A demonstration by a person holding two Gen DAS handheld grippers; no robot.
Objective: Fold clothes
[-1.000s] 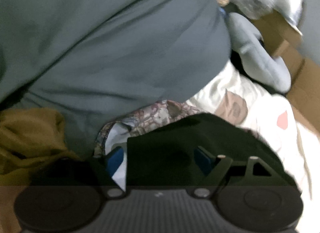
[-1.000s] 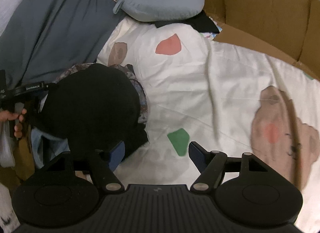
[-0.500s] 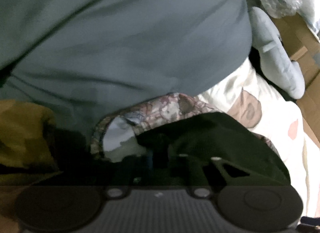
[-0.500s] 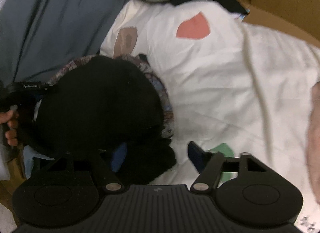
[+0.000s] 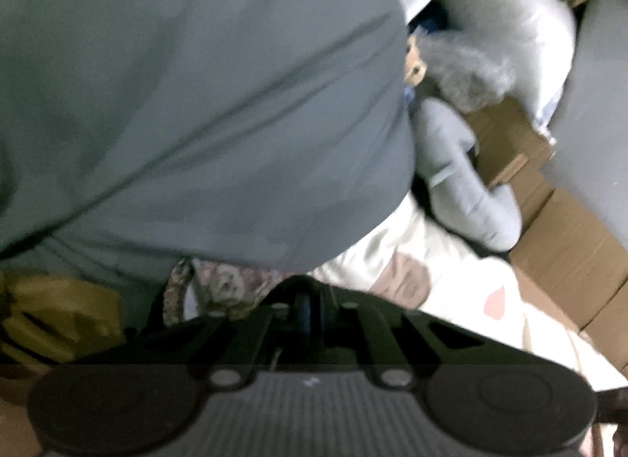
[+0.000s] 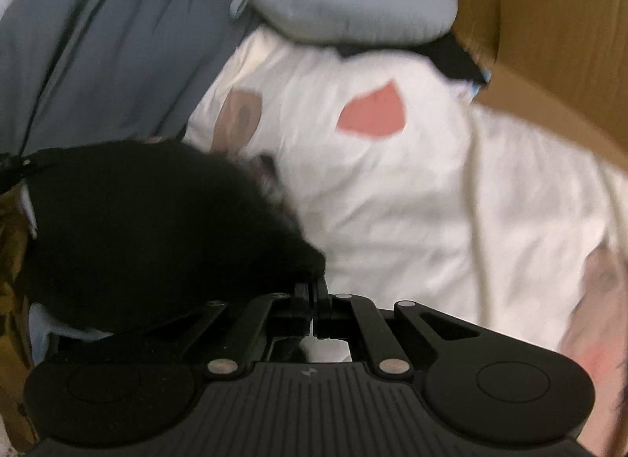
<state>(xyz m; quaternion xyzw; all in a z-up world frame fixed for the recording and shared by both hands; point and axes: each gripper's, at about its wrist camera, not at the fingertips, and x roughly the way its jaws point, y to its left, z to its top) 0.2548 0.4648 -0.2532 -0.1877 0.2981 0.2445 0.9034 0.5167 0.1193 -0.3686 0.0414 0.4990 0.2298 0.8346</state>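
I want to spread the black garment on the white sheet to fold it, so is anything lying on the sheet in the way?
Nothing visible blocks it. The right gripper is shut on the black garment's corner, and the white sheet beside it lies bare. The blue neck pillow sits only at the sheet's far edge.

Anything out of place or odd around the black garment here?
Nothing damaged or spilled. The black garment lies bunched on a patterned cloth, not flat, and the right gripper pinches its corner. A neck pillow crowds the sheet.
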